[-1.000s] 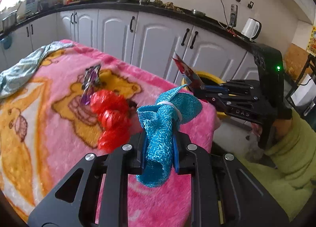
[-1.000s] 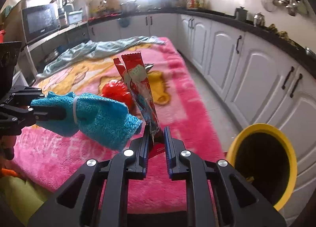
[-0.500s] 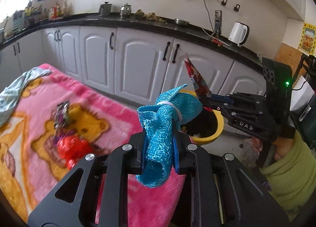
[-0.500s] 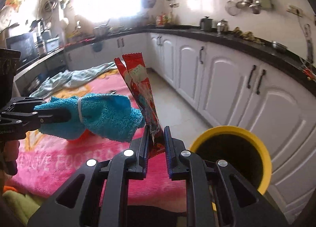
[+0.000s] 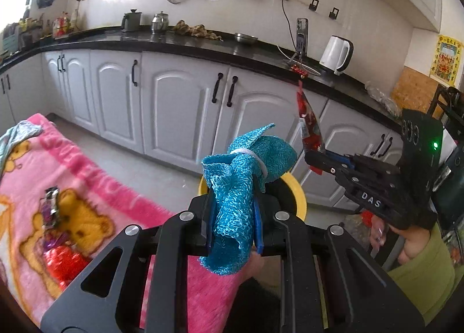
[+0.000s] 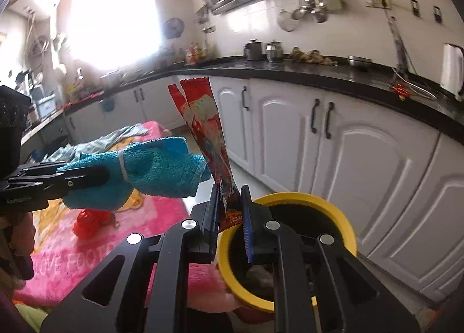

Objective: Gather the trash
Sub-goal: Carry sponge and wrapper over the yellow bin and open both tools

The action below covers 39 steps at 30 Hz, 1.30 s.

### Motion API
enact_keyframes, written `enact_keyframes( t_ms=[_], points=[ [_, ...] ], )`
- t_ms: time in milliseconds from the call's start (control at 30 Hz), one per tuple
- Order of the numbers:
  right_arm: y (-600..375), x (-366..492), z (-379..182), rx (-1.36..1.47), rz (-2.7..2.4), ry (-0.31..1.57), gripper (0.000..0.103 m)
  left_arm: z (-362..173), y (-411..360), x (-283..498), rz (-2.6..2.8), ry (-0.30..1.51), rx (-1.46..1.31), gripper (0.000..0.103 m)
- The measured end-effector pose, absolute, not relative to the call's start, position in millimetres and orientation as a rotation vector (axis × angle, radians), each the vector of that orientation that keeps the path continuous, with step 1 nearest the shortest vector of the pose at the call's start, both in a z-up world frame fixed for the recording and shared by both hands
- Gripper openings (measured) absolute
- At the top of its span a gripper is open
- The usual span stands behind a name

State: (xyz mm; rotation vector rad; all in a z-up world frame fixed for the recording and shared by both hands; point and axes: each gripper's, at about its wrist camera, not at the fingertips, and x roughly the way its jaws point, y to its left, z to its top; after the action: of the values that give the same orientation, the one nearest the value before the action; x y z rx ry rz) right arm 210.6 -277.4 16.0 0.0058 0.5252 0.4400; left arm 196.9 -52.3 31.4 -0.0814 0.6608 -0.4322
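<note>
Left gripper (image 5: 233, 224): black, blue-padded fingers clamped on a blue knitted cloth bundle (image 5: 242, 185); coarse open weave, cinched by a white band, frayed end hanging below the pads.
Right gripper (image 6: 230, 217): closed on the bottom end of a red snack wrapper (image 6: 207, 132); glossy, flat, long and narrow, crimped top edge, standing upright.
Bin (image 6: 339, 214): round, yellow rim, dark inside; on the floor just beyond the right gripper's fingers, against white cabinet doors (image 6: 362, 159).
Bed cover (image 5: 95, 179): pink fleece blanket with bear print; red crumpled plastic (image 5: 62, 259) and a shiny foil wrapper (image 5: 52, 208) lie on it.
Left view only: green sleeve (image 5: 426, 269) and hand (image 5: 409, 243) behind the right gripper; kettle (image 5: 337, 54) on the black counter.
Right view only: bin interior, some debris at the bottom; bright window (image 6: 113, 16).
</note>
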Motion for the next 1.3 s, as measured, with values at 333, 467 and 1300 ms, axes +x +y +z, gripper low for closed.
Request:
enact_keyframes(
  t_ms=[333,467,1300],
  points=[
    [-316,229,-9,0.088,0.355,0.561,0.014,9,-100,237,-0.453,0.711,-0.08,0.014],
    [-327,241,-24,0.118,0.334,0.594,0.014,-6,-113,254,-0.457,0.743,-0.083,0.014],
    [-352,280,-121,0.259,0.228,0.789,0.031,-89,-142,306,-0.433,0.915,-0.122,0.029]
  ],
)
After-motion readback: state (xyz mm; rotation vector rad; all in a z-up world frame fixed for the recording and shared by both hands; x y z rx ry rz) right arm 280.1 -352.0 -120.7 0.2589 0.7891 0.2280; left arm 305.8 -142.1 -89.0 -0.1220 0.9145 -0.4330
